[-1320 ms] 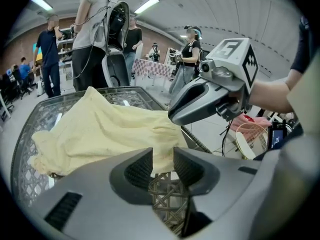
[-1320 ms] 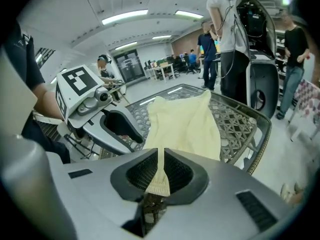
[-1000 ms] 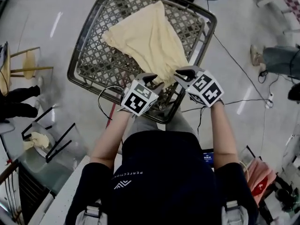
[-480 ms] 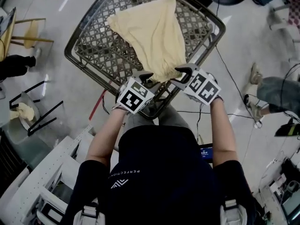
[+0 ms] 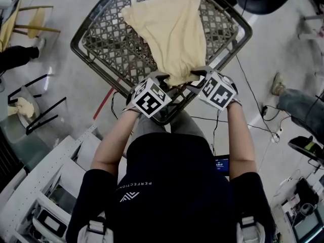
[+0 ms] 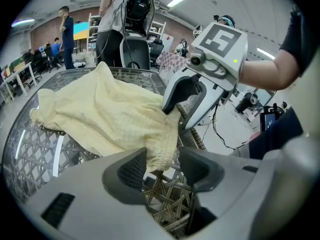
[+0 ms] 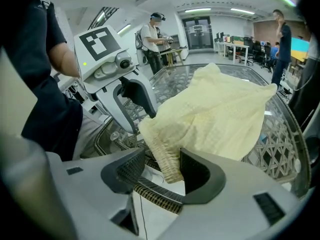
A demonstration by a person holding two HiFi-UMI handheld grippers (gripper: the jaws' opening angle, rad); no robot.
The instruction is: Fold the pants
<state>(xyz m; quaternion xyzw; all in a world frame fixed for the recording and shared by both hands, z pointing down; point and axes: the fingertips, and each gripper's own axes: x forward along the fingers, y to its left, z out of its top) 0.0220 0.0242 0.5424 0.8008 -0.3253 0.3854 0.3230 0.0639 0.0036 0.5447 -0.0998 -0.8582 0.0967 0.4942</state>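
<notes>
The pants point(image 5: 172, 32) lie spread on the woven lattice table point(image 5: 104, 49). Their long axis runs from the lower middle of the head view up toward the top edge, leaning slightly left. The gathered elastic waistband point(image 5: 178, 78) is the near end, at the table's lower rim, and the wider leg end lies far up the frame.

Both claws sit at that near end, side by side. The left claw point(image 5: 158, 77) is at the waistband's left corner and the right claw point(image 5: 199, 74) is at its right corner. Neither is nearer than the other, and the cloth stretches away from both, up the frame.

In the left gripper view, the left claw point(image 6: 162, 170) has just been opening. Its jaws stand wide, with the waistband point(image 6: 161, 151) drooping loose between them and not pinched. The right claw point(image 7: 162, 171) has likewise just been opening. The ribbed waistband corner point(image 7: 167, 159) hangs in its gap, but neither pad presses on it. So the pants rest on the table alone, held by neither claw.

I judge that the coming move turns on the leg end: it lies along the pants' axis, well apart from both claws, and each would have to reach up the frame for it.

No bin or basket is involved, and the table carries only the pants.
</notes>
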